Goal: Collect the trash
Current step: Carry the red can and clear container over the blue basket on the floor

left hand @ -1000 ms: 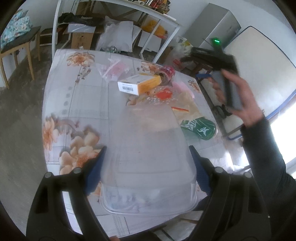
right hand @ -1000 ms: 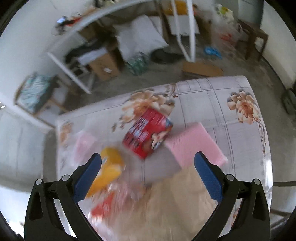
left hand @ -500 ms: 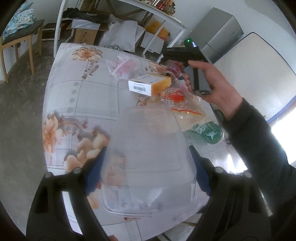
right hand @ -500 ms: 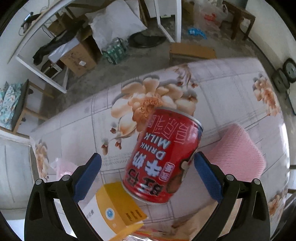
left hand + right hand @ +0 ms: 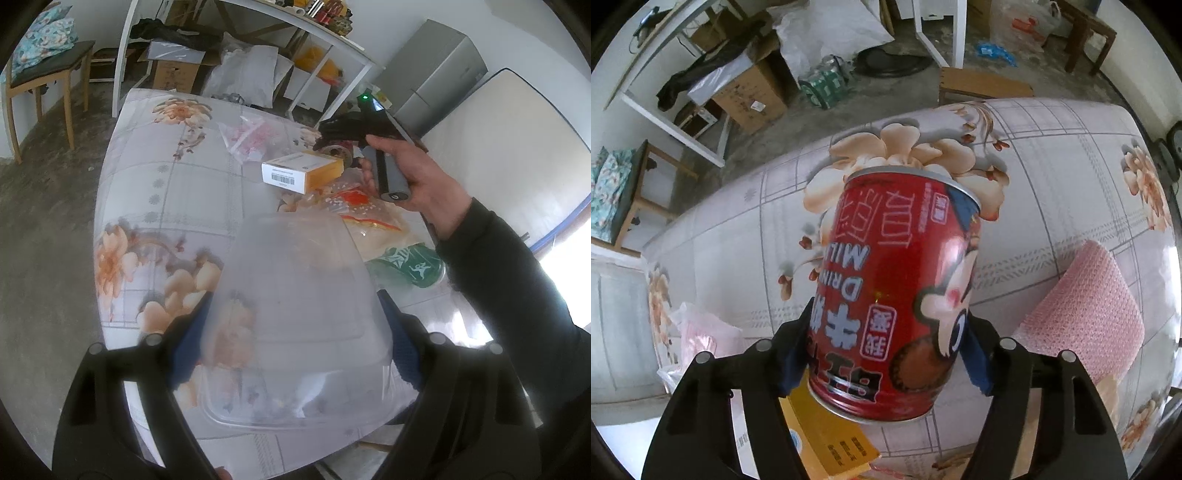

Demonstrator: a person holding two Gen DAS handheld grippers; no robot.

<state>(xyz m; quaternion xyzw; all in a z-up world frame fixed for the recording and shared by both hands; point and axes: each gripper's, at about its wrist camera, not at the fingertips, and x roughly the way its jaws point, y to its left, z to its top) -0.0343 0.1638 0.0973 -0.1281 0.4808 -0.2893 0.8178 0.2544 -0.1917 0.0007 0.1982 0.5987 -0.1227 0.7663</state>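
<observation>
My left fingers (image 5: 291,343) clamp the clear tub (image 5: 295,325), held over the desk (image 5: 177,192) as the trash bin. My right fingers (image 5: 886,350), just closing, pinch the red can (image 5: 897,291) on the desk. Only the left view shows box (image 5: 303,171), wrappers and my right hand (image 5: 417,177).

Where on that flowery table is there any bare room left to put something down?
The floral tablecloth lies bare along its left side, between the pink plastic bag and the clear plastic tub in the left gripper. The right side is crowded: yellow-and-white carton, wrappers, green packet.
</observation>
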